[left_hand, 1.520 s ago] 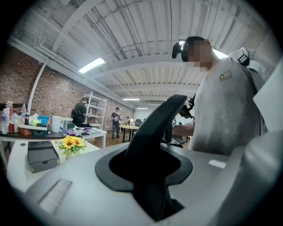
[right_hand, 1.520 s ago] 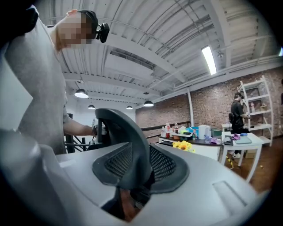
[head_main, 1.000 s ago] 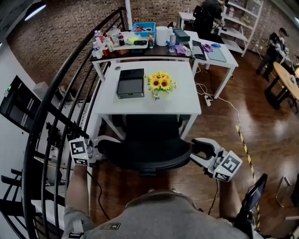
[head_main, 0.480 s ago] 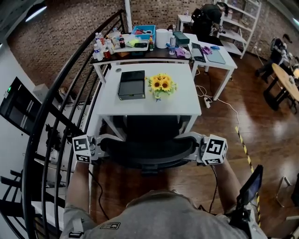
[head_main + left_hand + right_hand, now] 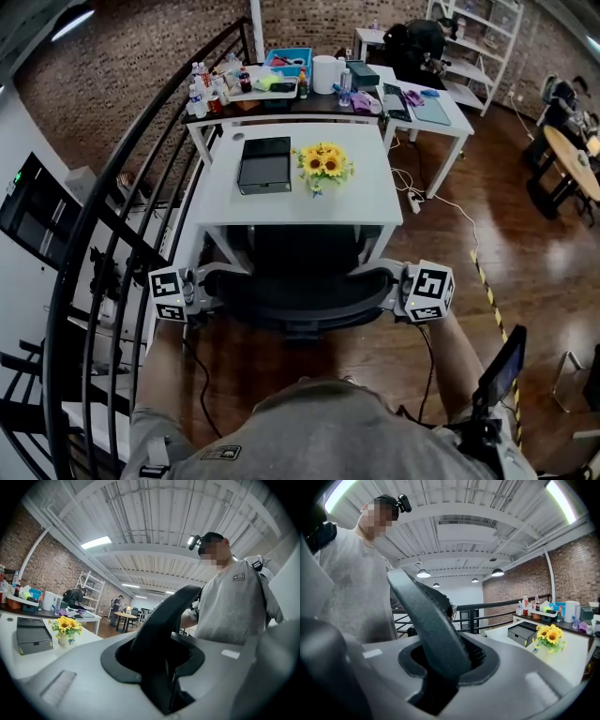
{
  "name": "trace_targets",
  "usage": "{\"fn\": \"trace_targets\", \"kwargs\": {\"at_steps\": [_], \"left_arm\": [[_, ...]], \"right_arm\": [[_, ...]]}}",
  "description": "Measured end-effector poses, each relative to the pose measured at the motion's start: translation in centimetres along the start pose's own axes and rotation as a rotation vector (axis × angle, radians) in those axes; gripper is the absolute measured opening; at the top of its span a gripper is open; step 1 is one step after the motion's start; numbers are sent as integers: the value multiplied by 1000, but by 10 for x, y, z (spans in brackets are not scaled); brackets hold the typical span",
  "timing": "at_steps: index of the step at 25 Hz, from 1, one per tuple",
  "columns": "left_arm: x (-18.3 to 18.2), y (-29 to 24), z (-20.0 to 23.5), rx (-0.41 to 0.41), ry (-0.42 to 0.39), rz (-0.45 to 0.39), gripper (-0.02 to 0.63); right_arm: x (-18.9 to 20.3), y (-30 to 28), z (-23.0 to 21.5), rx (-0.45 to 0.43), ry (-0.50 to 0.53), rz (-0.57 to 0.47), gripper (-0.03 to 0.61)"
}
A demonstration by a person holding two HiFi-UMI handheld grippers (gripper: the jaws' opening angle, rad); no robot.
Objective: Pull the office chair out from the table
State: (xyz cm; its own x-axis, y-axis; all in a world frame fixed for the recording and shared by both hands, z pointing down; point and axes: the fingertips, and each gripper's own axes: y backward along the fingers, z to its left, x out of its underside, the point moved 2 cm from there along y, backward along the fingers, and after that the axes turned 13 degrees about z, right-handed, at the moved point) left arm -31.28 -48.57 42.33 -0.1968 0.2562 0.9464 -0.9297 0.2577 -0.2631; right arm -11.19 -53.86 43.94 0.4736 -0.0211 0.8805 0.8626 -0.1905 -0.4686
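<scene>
Black office chair (image 5: 300, 253) sits tucked under the white table (image 5: 375, 206) ahead. My left gripper (image 5: 208, 287) clamps one end of its backrest (image 5: 300, 292); my right gripper (image 5: 391, 289) has just closed onto the other (narrow gaps). Beyond: sunflowers (image 5: 322, 166) in a vase (image 5: 63, 641), black box (image 5: 263, 165).

Light: bright, even, from ceiling strips (image 5: 96, 542).
Glare: sheen on floor (image 5: 511, 225); counter (image 5: 375, 202) top near white.
Shadow: deep under counter.
Edges: fisheye bending, black corners.
Focus: chair (image 5: 164, 616) soft up close in gripper views.
</scene>
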Motion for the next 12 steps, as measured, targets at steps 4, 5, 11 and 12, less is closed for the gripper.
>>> {"fn": "trace_targets", "kwargs": {"at_steps": [4,5,11,12], "left_arm": [[0,-1,-5,-3,-14,12,127],[0,-1,-6,-5,-19,15,129],[2,-4,-15,-8,-28,34,135],[2,-4,-16,-8,-29,36,135]], "right_arm": [[1,1,5,15,16,6,126],[1,1,6,17,22,10,126],[4,1,14,26,33,30,127],[5,1,16,29,32,32,129]]}}
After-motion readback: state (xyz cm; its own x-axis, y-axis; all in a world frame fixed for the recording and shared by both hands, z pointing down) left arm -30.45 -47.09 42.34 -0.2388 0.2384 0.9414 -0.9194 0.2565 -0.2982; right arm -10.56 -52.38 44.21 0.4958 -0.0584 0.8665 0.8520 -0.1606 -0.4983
